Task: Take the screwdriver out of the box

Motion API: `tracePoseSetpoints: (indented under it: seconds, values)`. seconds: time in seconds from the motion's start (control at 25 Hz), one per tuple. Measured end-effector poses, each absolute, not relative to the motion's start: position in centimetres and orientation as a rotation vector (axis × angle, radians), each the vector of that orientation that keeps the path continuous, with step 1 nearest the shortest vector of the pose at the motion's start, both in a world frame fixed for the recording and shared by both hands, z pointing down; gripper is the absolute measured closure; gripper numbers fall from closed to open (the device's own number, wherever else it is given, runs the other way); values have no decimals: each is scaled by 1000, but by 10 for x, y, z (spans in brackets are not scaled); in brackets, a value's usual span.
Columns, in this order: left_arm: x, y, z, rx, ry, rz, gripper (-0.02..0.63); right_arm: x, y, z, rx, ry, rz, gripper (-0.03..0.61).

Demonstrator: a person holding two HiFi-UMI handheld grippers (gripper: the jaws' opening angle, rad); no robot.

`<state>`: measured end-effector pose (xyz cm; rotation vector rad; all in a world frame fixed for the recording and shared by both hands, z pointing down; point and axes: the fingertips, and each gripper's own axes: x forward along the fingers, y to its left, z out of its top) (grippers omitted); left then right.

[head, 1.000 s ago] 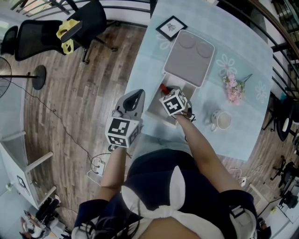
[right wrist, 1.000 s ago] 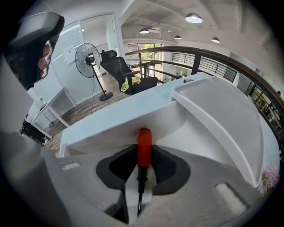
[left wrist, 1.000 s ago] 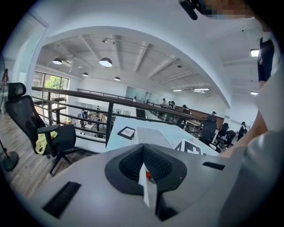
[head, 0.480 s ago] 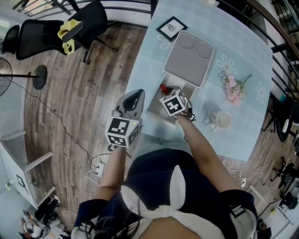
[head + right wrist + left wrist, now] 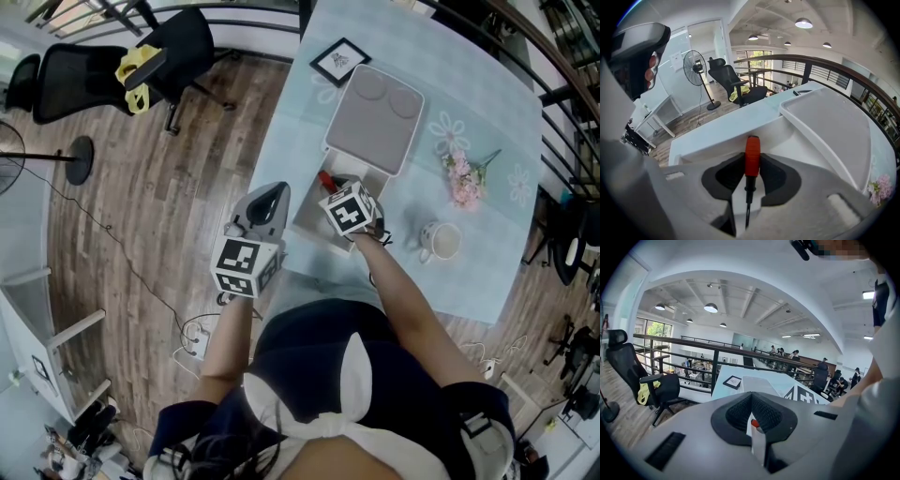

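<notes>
Screwdriver [image 5: 752, 154] stands between the jaws of the right gripper [image 5: 751, 169]. Its red handle is clamped by the two dark pads, one on each side, and its thin black shaft runs back from the jaws toward the camera. The red end of the handle sticks out a little in front of the jaw tips. Just beyond and below these tips lies the open white box [image 5: 740, 126], so the tool is over the opening of the box. Whether it touches the bottom cannot be told. To the right of the jaws, farther out, the grey lid [image 5: 834, 126] of the box is swung back, and it lies on the pale blue table [image 5: 300, 112].

The left gripper [image 5: 752, 401] has its jaws closed together at the tips, with only a thin slit behind them, and it holds nothing. It is at the near left edge of the table, beside the box. Straight ahead of its jaws, the white box and the red handle end show through the slit. Farther beyond the jaws a small framed picture [image 5: 732, 381] lies on the table, and far to the left stands a black office chair [image 5: 642, 380].
</notes>
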<state>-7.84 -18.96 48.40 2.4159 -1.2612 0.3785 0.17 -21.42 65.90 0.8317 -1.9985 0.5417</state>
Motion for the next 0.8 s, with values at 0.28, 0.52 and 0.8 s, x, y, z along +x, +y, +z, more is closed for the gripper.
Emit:
tracePoseSetpoints:
  seconds: [0.28, 0.52, 0.8]
  values:
    - [-75, -187, 477, 2433, -1254, 361, 597, 3, -213, 649, 841, -2019, 540, 482]
    - [-74, -185, 474, 2453, -1263, 382, 597, 4, -212, 638, 850, -2044, 526, 482]
    - [-72, -181, 472, 2455, -1264, 383, 597, 4, -211, 623, 866, -2078, 513, 482]
